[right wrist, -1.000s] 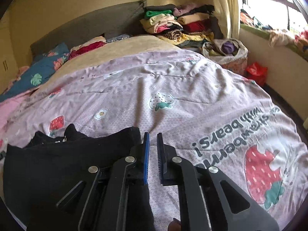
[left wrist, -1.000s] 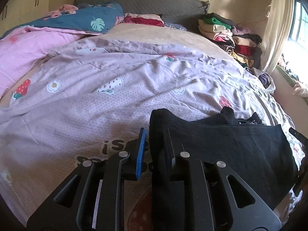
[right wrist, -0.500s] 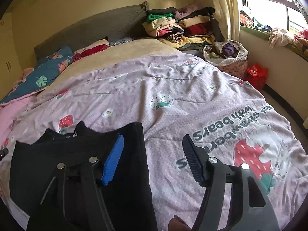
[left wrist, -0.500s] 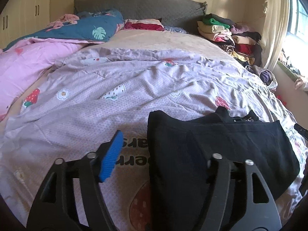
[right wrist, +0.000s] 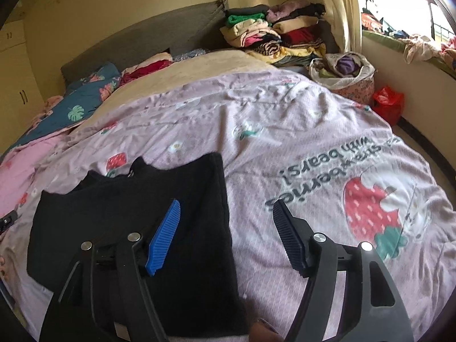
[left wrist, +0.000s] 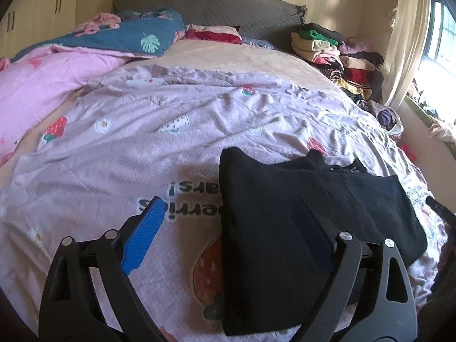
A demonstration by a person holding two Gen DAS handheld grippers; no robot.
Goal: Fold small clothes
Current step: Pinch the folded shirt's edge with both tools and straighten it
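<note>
1. Bedroom setting: a wide bed spread with a pale purple quilt [left wrist: 176, 131] printed with strawberries and lettering serves as the folding surface, a grey headboard [left wrist: 205, 2] at its far end.
2. Taking the quilt's big strawberry print [right wrist: 370, 208] as the landmark, the black garment [right wrist: 136, 213] lies flat just to its left in the right wrist view, already doubled over with straight side edges; what look like shoulder straps poke out at its far edge.
3. Left gripper [left wrist: 228, 236]: jaws wide and opening, one blue pad over bare quilt, the other over the garment's near left part, neither pressing cloth.
4. Right gripper [right wrist: 228, 233]: jaws also parted and opening, straddling the garment's right edge on the side nearest the strawberry, nothing pinched.
5. Judged step: letting go after a fold, with a further fold or a tidy likely to follow.
6. To do it well, lift both grippers clear without snagging the top layer, check that the edges lie matched, then pinch both near corners evenly and carry them towards the strap end, keeping the fabric taut so no crease forms.
7. Stacked clothes [right wrist: 273, 37] sit far beyond the strawberry, by the headboard.
</note>
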